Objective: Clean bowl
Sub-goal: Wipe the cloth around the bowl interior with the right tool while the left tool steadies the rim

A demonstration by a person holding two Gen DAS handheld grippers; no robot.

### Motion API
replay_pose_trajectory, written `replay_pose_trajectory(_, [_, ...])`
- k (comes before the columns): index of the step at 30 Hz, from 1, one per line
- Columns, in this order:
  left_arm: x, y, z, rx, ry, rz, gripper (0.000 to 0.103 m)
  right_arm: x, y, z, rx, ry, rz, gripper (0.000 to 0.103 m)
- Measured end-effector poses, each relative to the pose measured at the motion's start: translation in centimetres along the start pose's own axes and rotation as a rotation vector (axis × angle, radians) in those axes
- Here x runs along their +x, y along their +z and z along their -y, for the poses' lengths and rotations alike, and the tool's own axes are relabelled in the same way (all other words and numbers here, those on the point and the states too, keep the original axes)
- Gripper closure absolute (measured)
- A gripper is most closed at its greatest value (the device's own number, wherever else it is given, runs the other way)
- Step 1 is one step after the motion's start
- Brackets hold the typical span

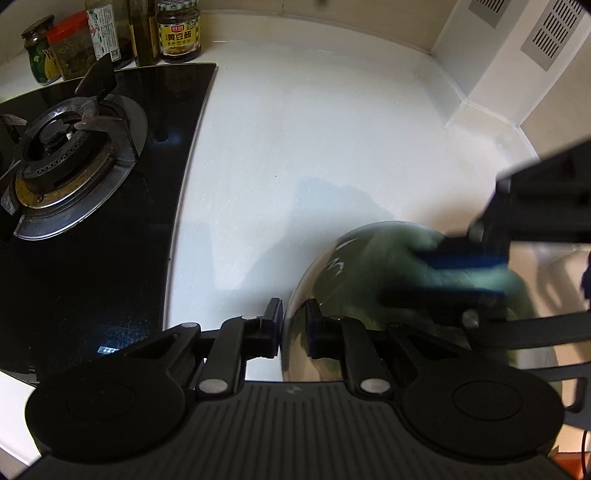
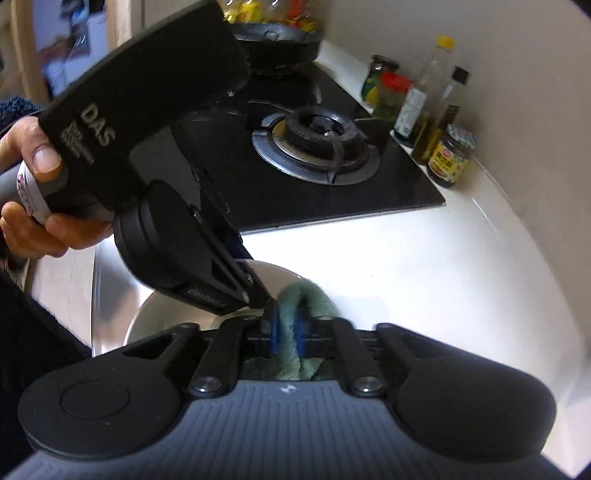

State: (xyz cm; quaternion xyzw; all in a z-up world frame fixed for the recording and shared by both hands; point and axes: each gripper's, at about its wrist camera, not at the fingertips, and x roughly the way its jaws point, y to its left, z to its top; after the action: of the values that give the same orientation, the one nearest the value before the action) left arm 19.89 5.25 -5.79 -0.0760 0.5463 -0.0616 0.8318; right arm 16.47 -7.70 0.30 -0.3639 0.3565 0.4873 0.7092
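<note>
A steel bowl (image 1: 332, 266) stands on the white counter (image 1: 295, 147), right of the hob. My left gripper (image 1: 292, 326) is shut on the bowl's near rim, one finger outside the wall and one inside. In the right wrist view the bowl (image 2: 177, 314) shows beneath the left gripper (image 2: 258, 297), which a hand (image 2: 29, 155) holds. A green cloth (image 1: 399, 251) lies inside the bowl. My right gripper (image 1: 450, 277) comes in from the right, blurred, its blue pads on either side of the cloth. Up close, the right gripper (image 2: 287, 330) pinches a fold of the cloth (image 2: 304, 293).
A black glass hob (image 1: 110, 240) with a gas burner (image 1: 70, 155) fills the left side. Jars and bottles (image 1: 179, 33) line the back wall behind it. A tiled wall corner (image 1: 480, 92) closes the counter at the right. A dark pan (image 2: 277, 44) sits on the far burner.
</note>
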Motion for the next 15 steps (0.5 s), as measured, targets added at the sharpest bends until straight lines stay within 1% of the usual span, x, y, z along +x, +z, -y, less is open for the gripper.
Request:
replay_pose_trajectory(1, [0.0, 0.0, -0.1, -0.002, -0.002, 0.000, 0.091, -0.2, 0.2, 0.0, -0.034, -0.022, -0.060, 0.071])
replay_pose_trajectory(3, [-0.1, -0.1, -0.3, -0.008, -0.006, 0.002, 0.091, -1.3, 0.5, -0.6, -0.038, -0.037, -0.111, 0.071])
replay_pose_trajectory(5, [-0.1, -0.2, -0.4, -0.013, -0.008, 0.004, 0.092, -3.7, 0.2, -2.0, -0.007, 0.003, -0.147, 0.071])
replay_pose_trajectory(6, [-0.1, -0.1, -0.4, -0.014, -0.008, 0.004, 0.092, -4.3, 0.0, -2.1, 0.005, 0.019, -0.157, 0.071])
replay_pose_trajectory(7, [-0.1, -0.1, -0.4, -0.013, -0.006, 0.004, 0.092, -4.1, 0.1, -1.7, 0.015, 0.023, -0.164, 0.071])
replay_pose_trajectory(10, [-0.1, -0.1, -0.3, -0.008, 0.000, 0.009, 0.091, -2.6, -0.4, -1.2, 0.062, 0.017, -0.163, 0.071])
replay_pose_trajectory(11, [-0.1, -0.1, -0.3, -0.008, 0.000, 0.009, 0.091, -2.2, -0.8, -1.1, 0.098, 0.027, -0.155, 0.071])
replay_pose_trajectory(13, [-0.1, -0.1, -0.3, -0.008, -0.001, 0.009, 0.092, 1.2, -0.3, 0.8, 0.164, 0.046, -0.140, 0.071])
replay_pose_trajectory(15, [-0.1, -0.2, -0.3, -0.002, 0.002, 0.010, 0.092, 4.3, -0.2, 1.9, 0.178, 0.058, -0.131, 0.072])
